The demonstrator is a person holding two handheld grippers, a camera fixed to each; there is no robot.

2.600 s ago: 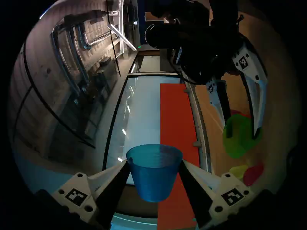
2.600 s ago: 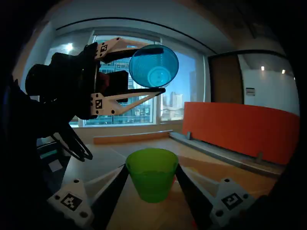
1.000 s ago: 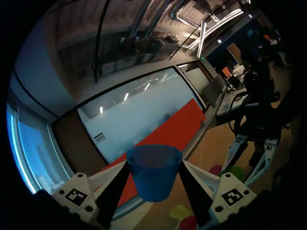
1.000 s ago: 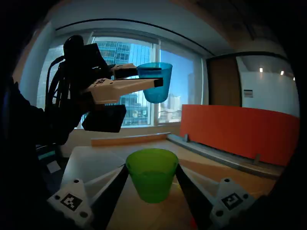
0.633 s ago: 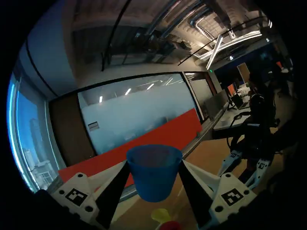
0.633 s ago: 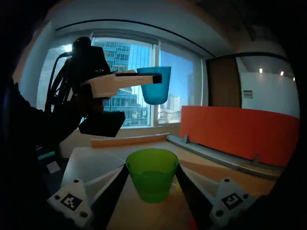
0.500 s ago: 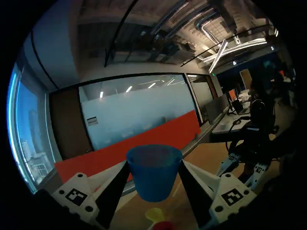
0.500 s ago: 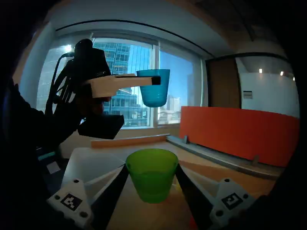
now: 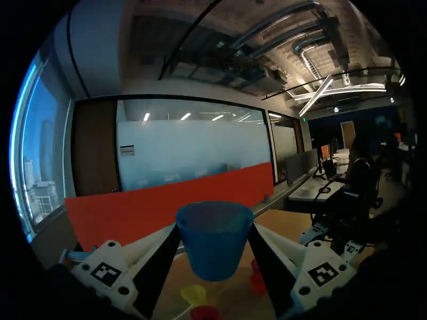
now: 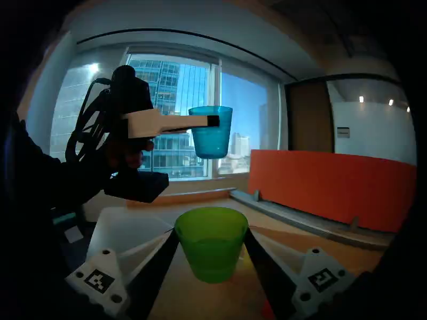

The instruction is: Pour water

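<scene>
My left gripper (image 9: 213, 242) is shut on a blue plastic cup (image 9: 214, 237), which stands upright between its white fingers. In the right gripper view that blue cup (image 10: 211, 132) hangs high against the window, held level by the left gripper (image 10: 208, 121) and a hand. My right gripper (image 10: 211, 245) is shut on a green translucent cup (image 10: 212, 242), upright above the wooden table (image 10: 213, 298). The right gripper's fingers (image 9: 335, 240) appear low on the right in the left gripper view. The cups stand apart, the blue one higher.
An orange partition (image 10: 336, 181) runs along the table's right side, with a metal rail (image 10: 299, 213) at its foot. Small yellow (image 9: 193, 294) and red cups (image 9: 257, 277) lie on the table below the blue cup. A large window (image 10: 187, 122) is behind.
The left gripper has rotated the blue cup from tipped on its side back to upright and level. The green cup and right gripper have stayed still.
</scene>
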